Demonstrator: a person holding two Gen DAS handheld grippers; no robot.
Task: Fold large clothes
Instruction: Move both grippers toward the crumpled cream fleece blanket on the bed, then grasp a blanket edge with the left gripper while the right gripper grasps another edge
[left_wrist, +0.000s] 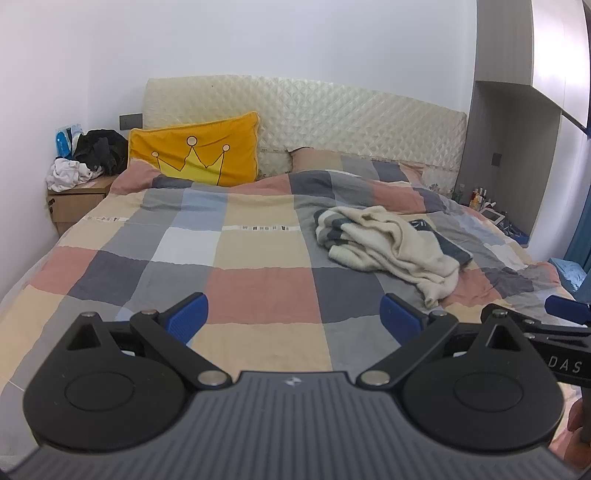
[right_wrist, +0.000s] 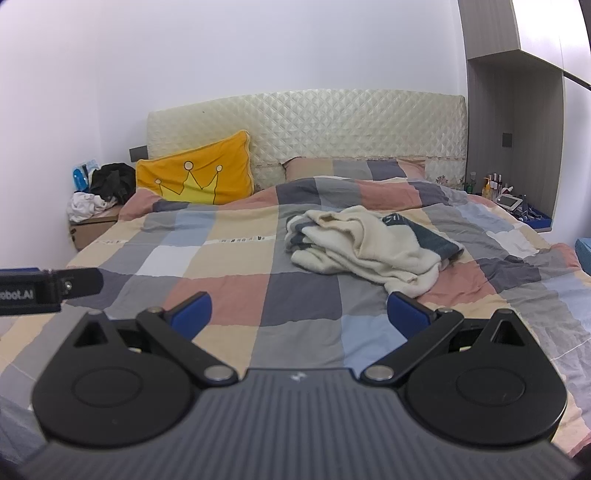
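The cream sweater (right_wrist: 365, 242) with dark grey panels lies crumpled on the bed (right_wrist: 236, 295), beyond both grippers and toward the headboard (right_wrist: 314, 125). It looks soft, thick and limp, so you should expect sagging; take it at the hem corners or shoulders. Your left hand-held gripper (left_wrist: 293, 319) and right hand-held gripper (right_wrist: 299, 317) hover spread wide, holding nothing.

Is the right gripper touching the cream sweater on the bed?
Apart. In the right wrist view the right gripper is open, and bare checked quilt lies between its fingertips and the crumpled cream sweater.
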